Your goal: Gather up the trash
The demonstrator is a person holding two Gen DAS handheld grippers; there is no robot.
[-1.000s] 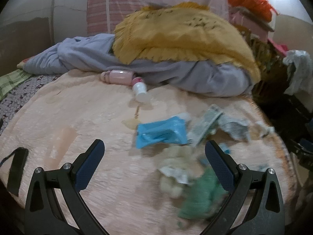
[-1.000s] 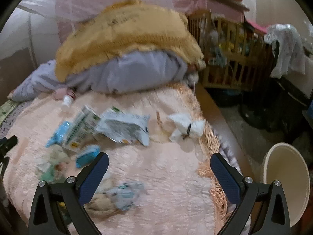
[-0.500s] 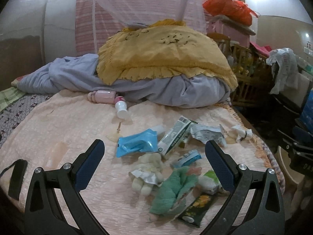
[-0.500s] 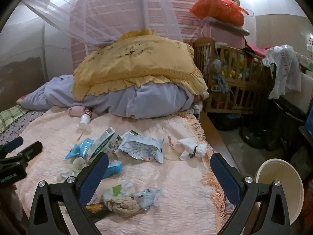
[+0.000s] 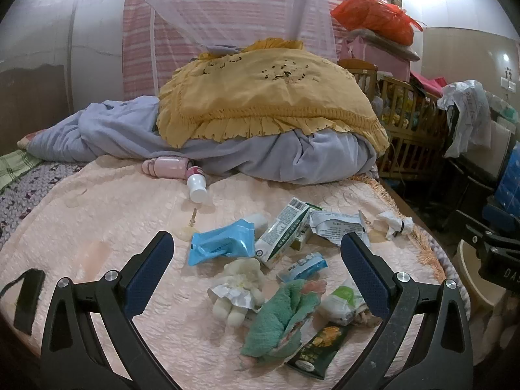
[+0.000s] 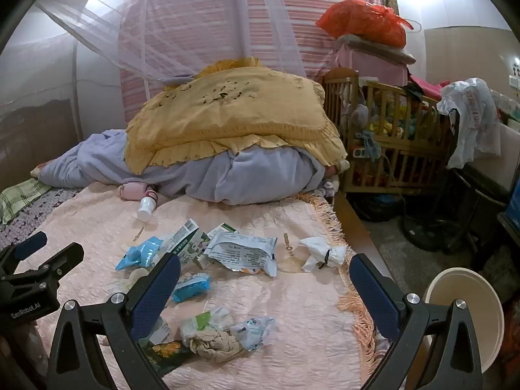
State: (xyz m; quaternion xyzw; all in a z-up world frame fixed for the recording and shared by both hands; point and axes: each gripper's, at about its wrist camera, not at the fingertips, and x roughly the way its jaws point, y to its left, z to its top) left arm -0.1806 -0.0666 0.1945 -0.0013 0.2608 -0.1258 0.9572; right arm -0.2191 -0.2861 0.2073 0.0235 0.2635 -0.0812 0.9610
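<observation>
Trash lies scattered on the pink bedspread (image 5: 107, 227): a blue wrapper (image 5: 222, 242), a green-and-white carton (image 5: 282, 229), a crumpled silver packet (image 6: 242, 253), a knotted white bag (image 6: 321, 255), a small blue packet (image 6: 191, 287), a green cloth (image 5: 281, 317) and a dark snack packet (image 5: 320, 349). A cream bin (image 6: 464, 315) stands on the floor right of the bed. My left gripper (image 5: 256, 274) is open and empty above the pile. My right gripper (image 6: 265, 292) is open and empty above the bed's near right part.
A yellow pillow (image 5: 269, 97) on a grey blanket (image 5: 123, 136) fills the back of the bed. A pink bottle (image 5: 167, 167) and a white bottle (image 5: 196, 187) lie before it. A wooden crib (image 6: 386, 130) and cluttered furniture stand at right.
Both grippers have drawn back and risen from the bed, so more of the trash pile and room shows. Both stayed open and empty.
</observation>
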